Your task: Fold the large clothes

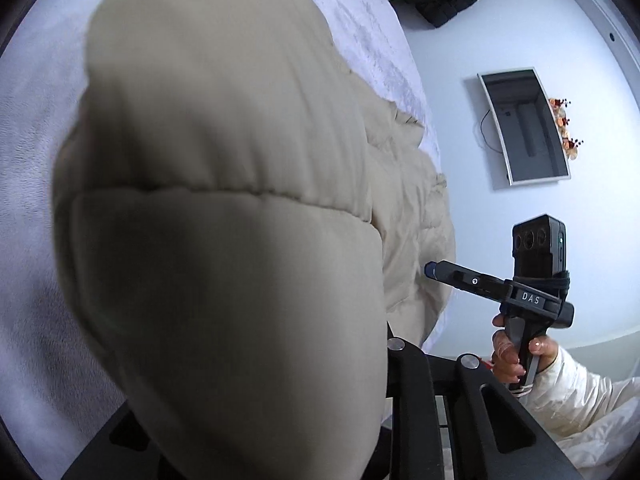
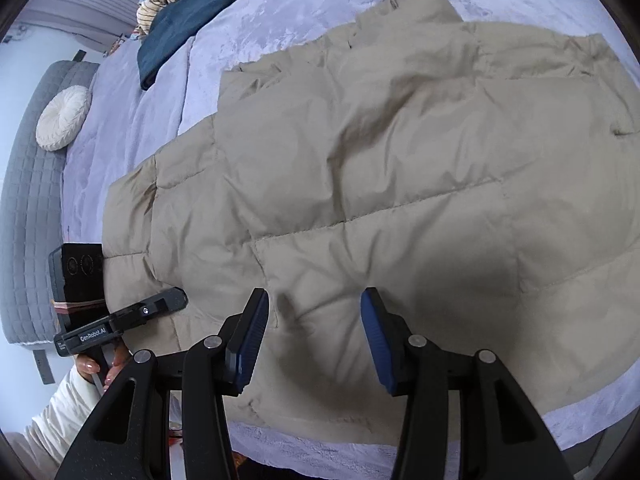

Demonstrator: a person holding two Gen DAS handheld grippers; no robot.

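Home bedroom: bed (image 2: 132, 128), quilted headboard (image 2: 28, 208), wall TV (image 1: 524, 124).

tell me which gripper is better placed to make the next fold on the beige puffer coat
Left, probably. The left gripper seems already shut on the beige quilted puffer coat, a padded section bulging before its camera. The right gripper hovers open over the coat's near hem on the lavender bedspread, holding nothing.

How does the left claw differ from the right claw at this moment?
The right claw stands open above the beige jacket; the left claw is at the jacket's edge, its opening unseen. Fabric fills the left claw's view, not the right claw's. Both are black and hand-held.
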